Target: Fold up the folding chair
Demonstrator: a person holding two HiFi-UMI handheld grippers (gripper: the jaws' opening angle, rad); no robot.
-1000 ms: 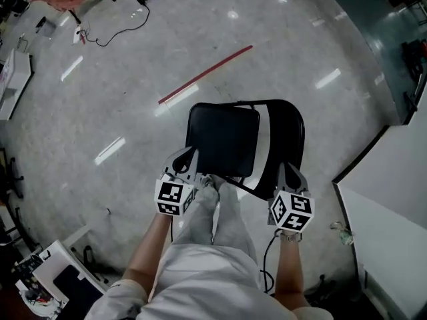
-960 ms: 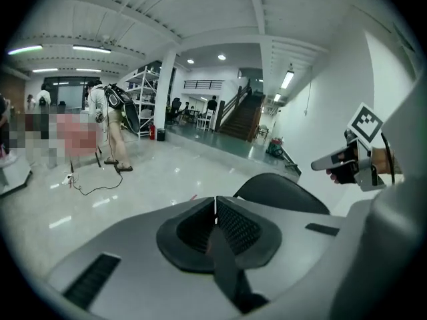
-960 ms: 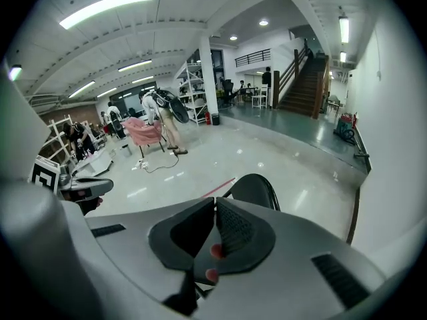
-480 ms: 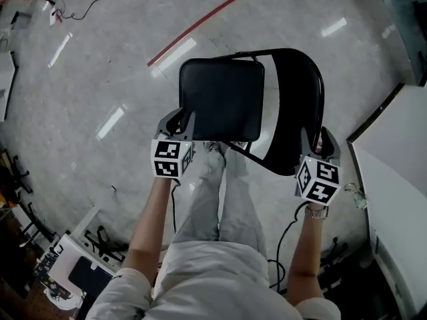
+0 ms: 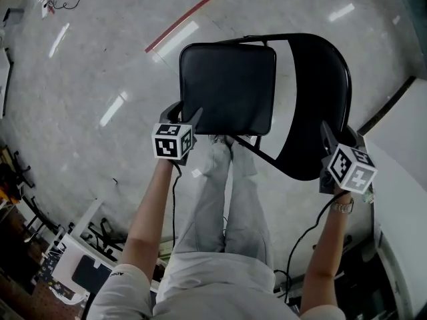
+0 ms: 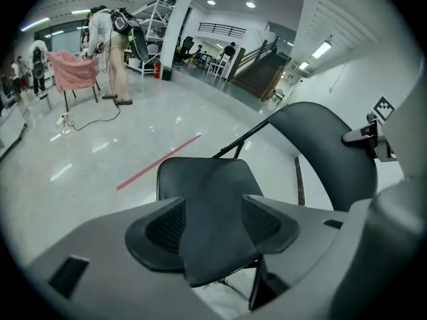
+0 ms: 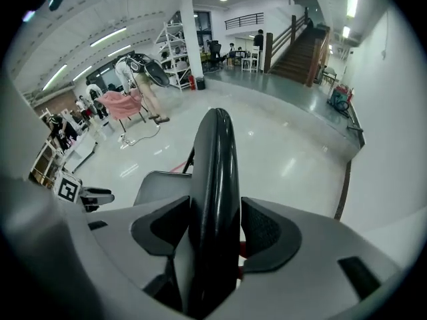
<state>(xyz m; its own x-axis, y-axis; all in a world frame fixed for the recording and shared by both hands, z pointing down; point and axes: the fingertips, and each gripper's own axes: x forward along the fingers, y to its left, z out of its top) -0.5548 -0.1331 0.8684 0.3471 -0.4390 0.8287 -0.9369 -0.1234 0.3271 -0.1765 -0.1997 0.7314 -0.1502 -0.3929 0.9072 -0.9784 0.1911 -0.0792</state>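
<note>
Twice just spread wider, clamping nothing: left claw [image 6: 213, 227] astride near corner of seat [image 5: 227, 89], right claw [image 7: 215, 235] astride upright edge of backrest [image 5: 320, 92].

overhead strip lights [image 7: 350, 2] wash the pale hall evenly, laying streaks of glare across the polished floor [image 5: 100, 65] in the head view. the folding chair [image 5: 227, 89] reads as a near-black mass with little surface detail. both gripper views bow sharply toward dark, vignetted corners, and their nearest foreground looks soft, possibly out of focus. shadows are faint throughout.
</note>
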